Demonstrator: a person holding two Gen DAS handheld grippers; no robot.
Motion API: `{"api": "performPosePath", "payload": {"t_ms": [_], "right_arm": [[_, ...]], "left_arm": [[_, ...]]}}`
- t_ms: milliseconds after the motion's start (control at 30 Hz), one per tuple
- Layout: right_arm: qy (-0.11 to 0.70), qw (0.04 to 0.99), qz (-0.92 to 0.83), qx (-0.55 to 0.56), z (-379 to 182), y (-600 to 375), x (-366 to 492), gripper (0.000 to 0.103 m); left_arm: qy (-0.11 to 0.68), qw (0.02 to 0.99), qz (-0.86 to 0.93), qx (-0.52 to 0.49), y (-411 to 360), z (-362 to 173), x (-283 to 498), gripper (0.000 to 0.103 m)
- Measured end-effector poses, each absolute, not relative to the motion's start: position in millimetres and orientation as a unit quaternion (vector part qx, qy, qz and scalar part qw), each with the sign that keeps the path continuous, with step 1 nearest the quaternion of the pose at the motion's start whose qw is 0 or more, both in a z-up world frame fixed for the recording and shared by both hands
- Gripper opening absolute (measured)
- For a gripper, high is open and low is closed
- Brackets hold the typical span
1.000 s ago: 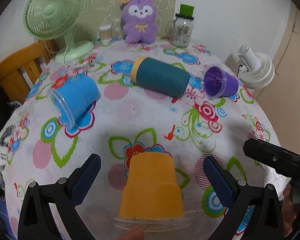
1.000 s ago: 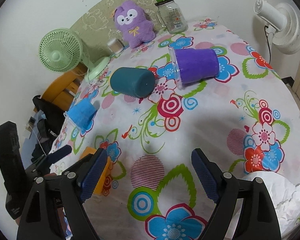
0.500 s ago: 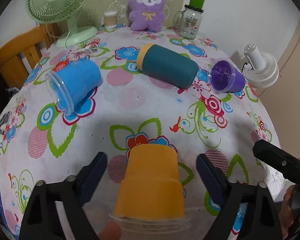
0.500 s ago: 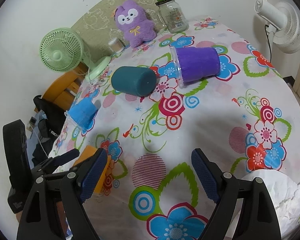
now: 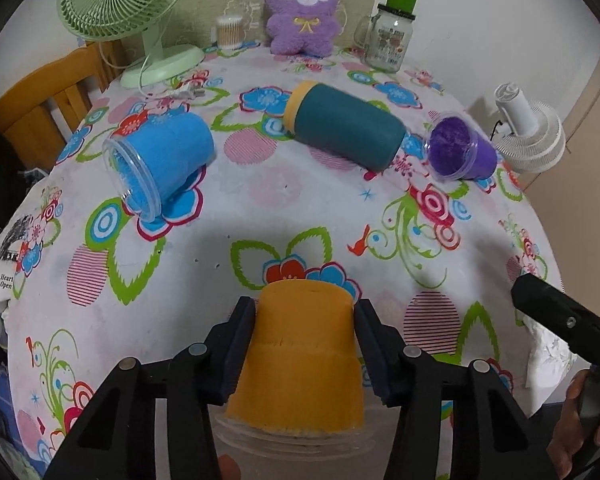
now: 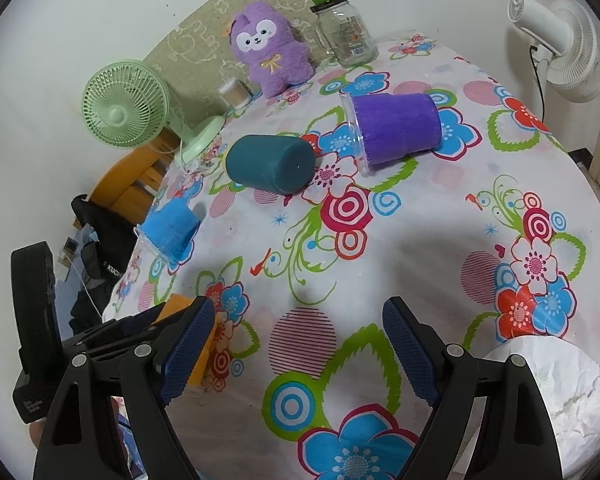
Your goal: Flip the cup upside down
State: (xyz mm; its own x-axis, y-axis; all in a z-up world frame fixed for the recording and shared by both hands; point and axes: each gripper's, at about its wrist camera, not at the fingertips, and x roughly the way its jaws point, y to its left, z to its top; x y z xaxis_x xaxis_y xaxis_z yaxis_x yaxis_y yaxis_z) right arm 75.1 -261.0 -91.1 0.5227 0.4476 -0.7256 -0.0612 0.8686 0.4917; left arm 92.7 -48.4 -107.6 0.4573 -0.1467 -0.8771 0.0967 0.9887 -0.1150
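Here, the orange cup (image 5: 300, 356) is gripped by the left gripper (image 5: 304, 344), its 2 dark pads pressed against opposite sides of the cup's wall near the closed base. The cup is seen at the near edge of the flowered tablecloth (image 5: 284, 196), base pointing away and clear rim toward the camera; whether it is lifted or resting cannot be told. It is judged to be light, thin plastic with a fuzzy orange liner: somewhat flexible, likely to deform if squeezed hard, yet less slippery where the pads bear on the textured wall. The mid-wall is judged the best hold, since the transparent rim looks thinner and slicker. The right gripper (image 6: 300, 356) is held with its fingers wide apart and nothing between them, above the cloth to the right. Farther off, 3 other containers are lying on their sides: a blue cup (image 5: 160, 168), a teal tumbler (image 5: 344, 132) and a purple cup (image 5: 460, 154). Beyond them a purple plush (image 5: 302, 8) is set against the wall.
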Motion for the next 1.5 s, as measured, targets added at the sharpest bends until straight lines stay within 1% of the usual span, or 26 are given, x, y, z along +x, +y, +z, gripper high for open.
{"api": "performPosePath", "payload": {"t_ms": [400,967,1500], "right_arm": [[0.451,0.854,0.163,0.202,-81.6,-254.0,69.1,0.088],[0.447,0.856,0.171,0.195,-77.8,-247.5,64.1,0.088],[0.444,0.857,0.173,0.194,-77.0,-245.4,63.7,0.088]], "left_arm": [[0.441,0.894,-0.073,-0.043,-44.4,-72.8,76.8,0.053],[0.443,0.892,-0.077,-0.051,-45.5,-73.7,71.9,0.053],[0.427,0.900,-0.073,-0.047,-44.8,-66.6,63.3,0.052]]}}
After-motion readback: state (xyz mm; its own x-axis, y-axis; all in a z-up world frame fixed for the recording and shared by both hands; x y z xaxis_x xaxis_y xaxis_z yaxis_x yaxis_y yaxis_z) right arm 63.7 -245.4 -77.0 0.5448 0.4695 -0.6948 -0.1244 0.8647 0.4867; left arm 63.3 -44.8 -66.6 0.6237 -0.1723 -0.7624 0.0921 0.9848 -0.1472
